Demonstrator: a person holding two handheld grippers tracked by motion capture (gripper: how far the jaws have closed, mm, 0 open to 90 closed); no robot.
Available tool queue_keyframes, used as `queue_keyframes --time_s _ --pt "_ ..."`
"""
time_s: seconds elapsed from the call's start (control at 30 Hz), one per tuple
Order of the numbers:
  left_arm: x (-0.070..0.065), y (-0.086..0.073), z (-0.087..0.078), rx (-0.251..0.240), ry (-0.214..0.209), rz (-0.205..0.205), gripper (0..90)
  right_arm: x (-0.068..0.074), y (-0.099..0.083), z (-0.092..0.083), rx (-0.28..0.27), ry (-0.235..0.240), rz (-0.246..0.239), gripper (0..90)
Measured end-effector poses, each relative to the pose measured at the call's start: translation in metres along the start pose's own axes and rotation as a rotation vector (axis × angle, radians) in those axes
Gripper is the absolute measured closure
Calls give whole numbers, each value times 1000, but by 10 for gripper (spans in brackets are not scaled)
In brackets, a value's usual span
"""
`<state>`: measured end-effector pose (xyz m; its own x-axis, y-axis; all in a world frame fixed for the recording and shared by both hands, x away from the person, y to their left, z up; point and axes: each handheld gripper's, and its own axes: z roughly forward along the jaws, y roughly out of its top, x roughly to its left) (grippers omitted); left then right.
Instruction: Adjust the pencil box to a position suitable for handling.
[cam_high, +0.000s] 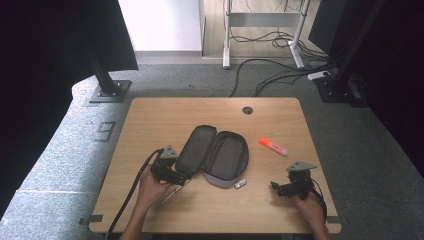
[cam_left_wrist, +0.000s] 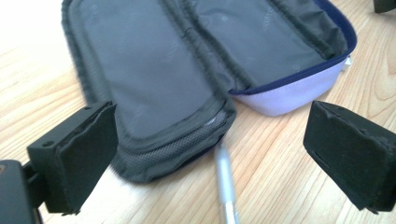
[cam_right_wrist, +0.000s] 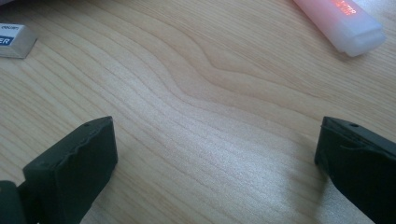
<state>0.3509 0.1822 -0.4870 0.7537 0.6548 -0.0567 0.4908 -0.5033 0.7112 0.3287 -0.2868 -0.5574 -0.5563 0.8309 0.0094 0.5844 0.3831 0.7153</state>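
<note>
A pencil case (cam_high: 214, 154) lies unzipped and spread flat in the middle of the wooden table (cam_high: 150, 117), dark grey lining up, pale lilac outside (cam_left_wrist: 289, 93). My left gripper (cam_high: 175, 175) stands open at the case's near left corner, jaws wide apart. A silver pen (cam_left_wrist: 225, 184) lies on the wood between them, its tip against the case (cam_left_wrist: 154, 79). My right gripper (cam_high: 276, 187) is open low over bare wood at the front right. A white eraser (cam_high: 240, 183) rests near the case's front edge. An orange highlighter (cam_high: 273, 146) lies to the right of the case.
A round cable hole (cam_high: 247, 110) sits near the table's far edge. In the right gripper view the eraser (cam_right_wrist: 14, 39) is at the upper left and the highlighter (cam_right_wrist: 343, 23) at the upper right. Cables and desk legs lie on the floor beyond.
</note>
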Motion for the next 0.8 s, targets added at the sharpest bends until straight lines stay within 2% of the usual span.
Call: queue_keyframes --time_s 0.2,0.3,0.53,0.73,0.8 --pt "9 -14 -9 -14 18 -30 27 0 0 0 0 0 0 0" --pt "13 -23 -11 -8 41 -43 23 0 0 0 0 0 0 0" --pt "25 -48 -14 -25 52 -99 18 0 0 0 0 0 0 0" --pt "33 -65 -13 -2 86 -115 17 0 0 0 0 0 0 0" --pt "36 -69 -13 12 112 -115 17 0 0 0 0 1 0 0"
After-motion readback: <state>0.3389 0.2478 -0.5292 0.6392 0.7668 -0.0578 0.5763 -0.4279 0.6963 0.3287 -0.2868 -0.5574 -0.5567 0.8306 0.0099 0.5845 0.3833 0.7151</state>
